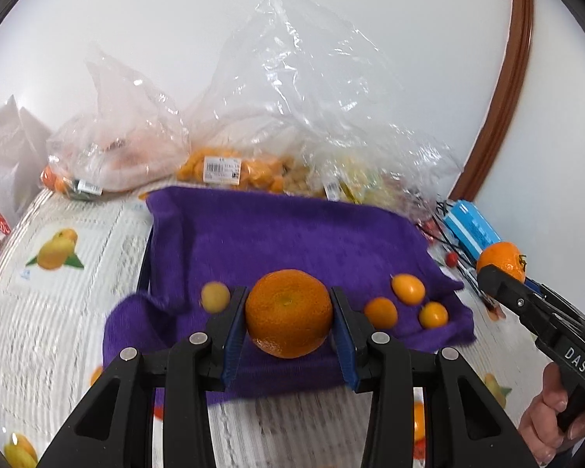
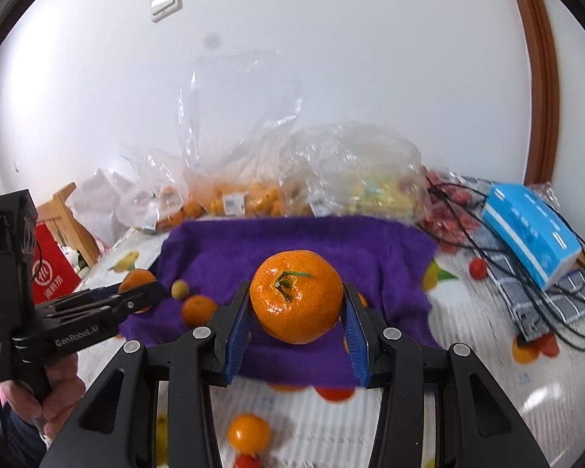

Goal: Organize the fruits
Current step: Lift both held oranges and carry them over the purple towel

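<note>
Left wrist view: left gripper [image 1: 288, 312] clamps a mandarin [image 1: 288, 312] above the purple towel [image 1: 292, 234].
Lettering: "DAS" on the right gripper [image 1: 501, 269] at far right, gripping its own mandarin [image 1: 503, 259].
Right wrist view: second mandarin [image 2: 296, 296], stem up, pinched between blue pads [image 2: 238, 335].
Branding: "GenRobot.AI" on the left gripper [image 2: 142, 290] at left.

- A towel [image 1: 284, 234] lies spread on the table [image 1: 58, 312].
- Several small fruits [image 1: 409, 288] lie on the towel's near part.
- Plastic bags of fruit [image 2: 249, 199] stand behind the towel along the table's far edge.
- A box [image 2: 530, 230] lies toward the far right corner.
</note>
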